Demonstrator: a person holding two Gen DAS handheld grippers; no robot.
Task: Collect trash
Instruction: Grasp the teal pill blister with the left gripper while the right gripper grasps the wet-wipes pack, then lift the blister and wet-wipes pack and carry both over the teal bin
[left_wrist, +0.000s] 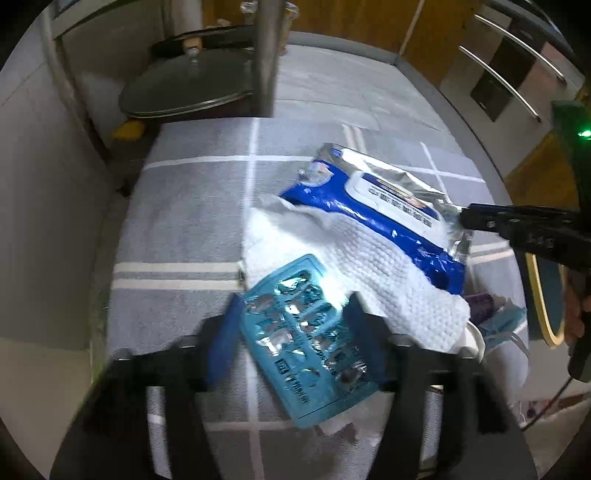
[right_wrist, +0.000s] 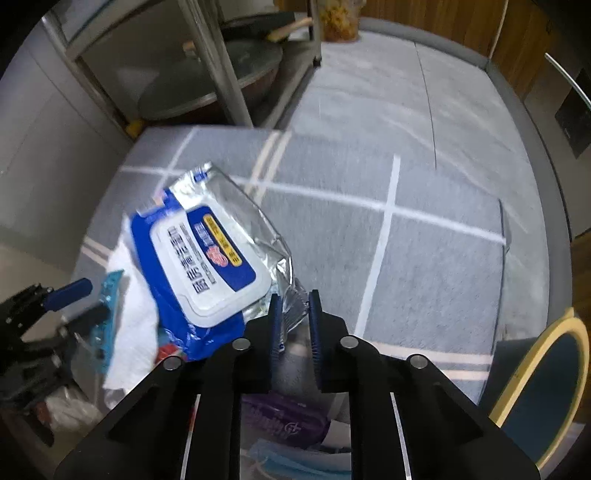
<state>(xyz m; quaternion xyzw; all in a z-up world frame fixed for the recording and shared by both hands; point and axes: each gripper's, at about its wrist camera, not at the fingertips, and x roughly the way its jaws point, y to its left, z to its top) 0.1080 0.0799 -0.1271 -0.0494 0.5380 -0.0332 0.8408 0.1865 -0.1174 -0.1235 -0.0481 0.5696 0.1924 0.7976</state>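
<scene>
The left gripper (left_wrist: 291, 314) holds its fingers spread either side of a teal blister pack (left_wrist: 306, 339), spent and foil-torn; whether the pads actually touch it I cannot tell. The pack lies tilted against a white paper towel (left_wrist: 373, 266) at about one o'clock from it. Beyond that, near two o'clock, sits the blue wipes packet (left_wrist: 373, 206), and the right gripper (right_wrist: 293, 317) has its fingers closing on the packet's crinkled silver end, with a narrow gap between them and the foil in it. From the right wrist view the wipes packet (right_wrist: 207, 258) seems lifted off the grey checked surface (right_wrist: 424, 258), hanging toward ten o'clock. Below the fingers, at six o'clock, more rubbish shows: a purple wrapper (right_wrist: 284, 421) and a blue face mask (right_wrist: 291, 461), apparently in a bin or bag. I judge both pieces are mid-collection; next comes carrying each over that heap and letting go, the left first needing a firm pinch.
</scene>
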